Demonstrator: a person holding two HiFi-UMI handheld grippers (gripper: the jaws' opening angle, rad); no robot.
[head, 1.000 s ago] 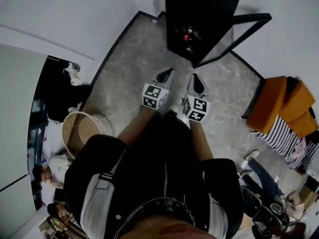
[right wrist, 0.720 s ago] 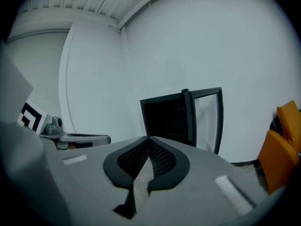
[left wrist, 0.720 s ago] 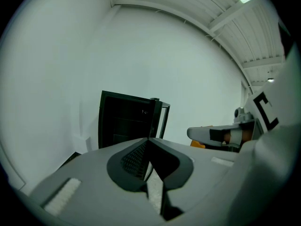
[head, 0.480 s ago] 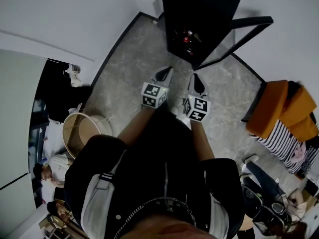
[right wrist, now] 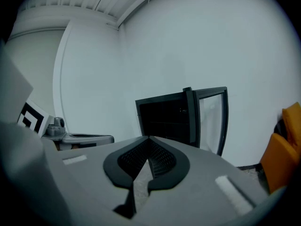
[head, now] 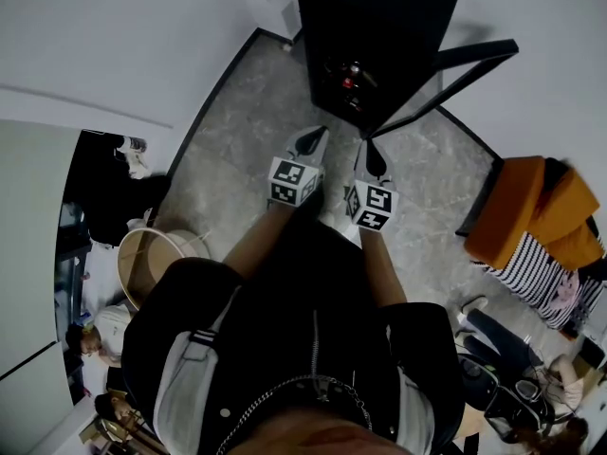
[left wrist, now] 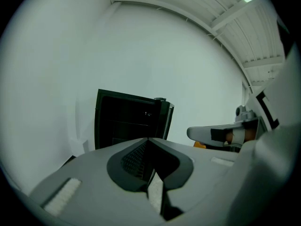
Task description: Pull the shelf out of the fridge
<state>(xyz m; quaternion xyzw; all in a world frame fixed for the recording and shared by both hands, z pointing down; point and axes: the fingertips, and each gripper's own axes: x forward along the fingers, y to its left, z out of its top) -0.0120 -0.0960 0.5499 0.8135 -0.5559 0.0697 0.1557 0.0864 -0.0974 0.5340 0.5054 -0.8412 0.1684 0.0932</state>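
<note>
A small black fridge (head: 375, 36) stands in the room's corner with its glass door (head: 446, 79) swung open to the right. Small red items show dimly inside it; the shelf itself is too dark to make out. My left gripper (head: 316, 140) and right gripper (head: 375, 154) hover side by side over the floor, short of the fridge, both shut and empty. The fridge (left wrist: 129, 121) sits ahead beyond the left gripper (left wrist: 148, 140) in the left gripper view. In the right gripper view the fridge (right wrist: 167, 117) and its door (right wrist: 211, 119) lie beyond the right gripper (right wrist: 149, 139).
A round wooden basket (head: 156, 254) stands on the grey floor at left. An orange chair (head: 531, 207) with striped cloth is at right, with bags and cables near it. White walls meet behind the fridge. A dark doorway (head: 104, 188) opens at far left.
The view has shifted a little closer to the fridge; both grippers stay shut and side by side, edging slightly forward.
</note>
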